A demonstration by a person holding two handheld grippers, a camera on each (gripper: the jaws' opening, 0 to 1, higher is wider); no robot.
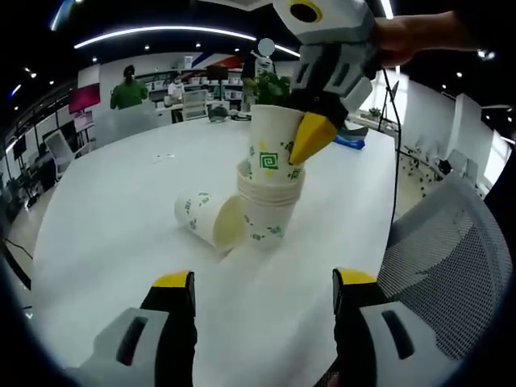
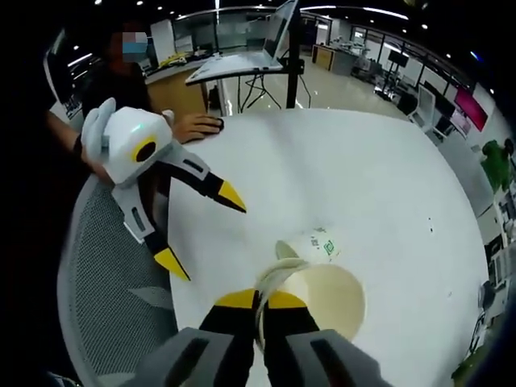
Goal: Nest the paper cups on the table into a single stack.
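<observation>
An upright stack of white paper cups with green print stands mid-table. The top cup sits partway into it, and my right gripper reaches in from the upper right, shut on its rim. One more cup lies on its side against the stack's left. My left gripper is open, a short way in front of the stack, holding nothing. In the right gripper view, my right gripper pinches the rim of the held cup. The lying cup is just beyond, and the open left gripper hovers left.
The round white table has bare room all around the cups. A grey mesh chair stands at its edge, also in the right gripper view. A person's hand rests on the far rim, near a laptop on a stand.
</observation>
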